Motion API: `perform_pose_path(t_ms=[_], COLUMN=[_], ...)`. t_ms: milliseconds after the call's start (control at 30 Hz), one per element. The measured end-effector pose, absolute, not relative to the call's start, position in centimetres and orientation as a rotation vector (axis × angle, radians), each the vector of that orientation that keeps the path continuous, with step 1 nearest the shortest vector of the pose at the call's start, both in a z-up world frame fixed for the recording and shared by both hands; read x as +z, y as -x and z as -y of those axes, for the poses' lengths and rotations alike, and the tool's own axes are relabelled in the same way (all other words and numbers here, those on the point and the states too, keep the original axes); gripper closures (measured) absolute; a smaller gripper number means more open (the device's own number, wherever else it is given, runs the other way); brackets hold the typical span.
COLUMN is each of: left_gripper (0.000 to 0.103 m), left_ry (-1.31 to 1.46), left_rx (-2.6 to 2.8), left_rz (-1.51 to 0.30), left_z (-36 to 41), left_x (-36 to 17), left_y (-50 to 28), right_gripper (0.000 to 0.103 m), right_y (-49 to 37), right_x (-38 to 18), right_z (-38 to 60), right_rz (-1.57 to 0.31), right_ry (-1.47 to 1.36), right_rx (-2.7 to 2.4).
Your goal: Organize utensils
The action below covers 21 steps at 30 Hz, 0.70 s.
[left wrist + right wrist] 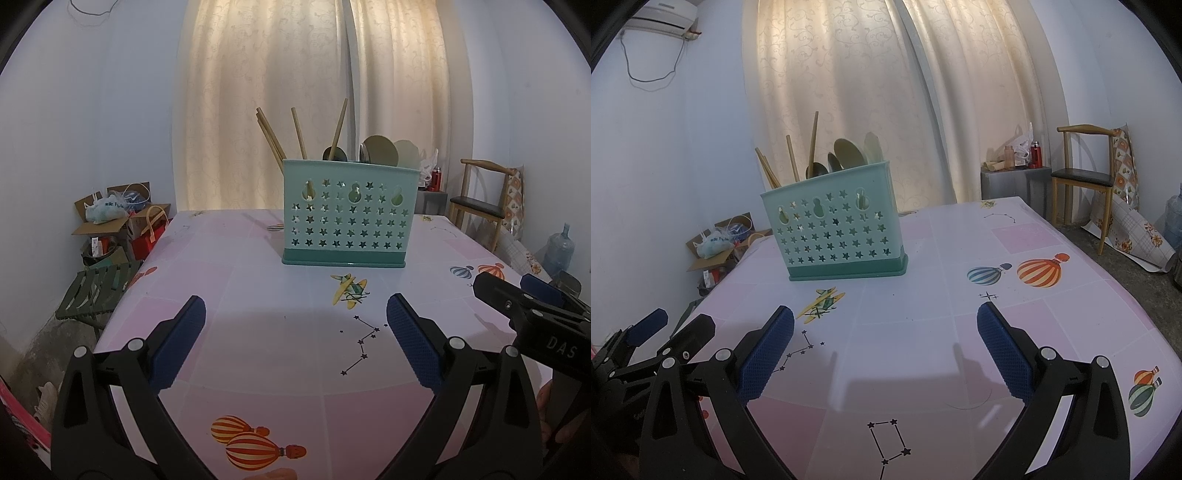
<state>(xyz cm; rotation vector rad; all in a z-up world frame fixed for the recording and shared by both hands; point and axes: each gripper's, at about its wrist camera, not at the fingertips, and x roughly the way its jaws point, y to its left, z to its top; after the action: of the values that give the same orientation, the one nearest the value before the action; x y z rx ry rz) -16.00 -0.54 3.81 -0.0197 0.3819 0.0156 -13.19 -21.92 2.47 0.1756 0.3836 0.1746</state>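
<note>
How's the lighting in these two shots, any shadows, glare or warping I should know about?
Left wrist view: the curtain glows from backlight, the utensil basket faces the camera in shade, and the left gripper hangs above a dim patch of the table. Right wrist view: faint shadows fall between the right gripper fingers; fisheye bends the walls, corners black.

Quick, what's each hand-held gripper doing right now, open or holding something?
Left hand-held gripper: open, empty.
Right hand-held gripper: open, empty.
</note>
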Motion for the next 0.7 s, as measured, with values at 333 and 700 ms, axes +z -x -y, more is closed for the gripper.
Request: perform_pose_path(t_ms=[333, 700], left_gripper=[0.008, 0.008], left_ry=[0.018, 0.019], left_rx=[0.011, 0.01], left_rz=[-0.386, -0.386], left_z=[0.47, 0.5], left_x=[3.89, 3.87], left_y=[15.82, 15.79], right_gripper=[0.006, 0.006], right_y=[13.16, 13.15], right_x=[2.5, 2.51], right_z=[21.92, 21.93], right_rz=[-0.384, -0.384], right_ry=[-0.176, -0.176], right_rx=[0.175, 0.175])
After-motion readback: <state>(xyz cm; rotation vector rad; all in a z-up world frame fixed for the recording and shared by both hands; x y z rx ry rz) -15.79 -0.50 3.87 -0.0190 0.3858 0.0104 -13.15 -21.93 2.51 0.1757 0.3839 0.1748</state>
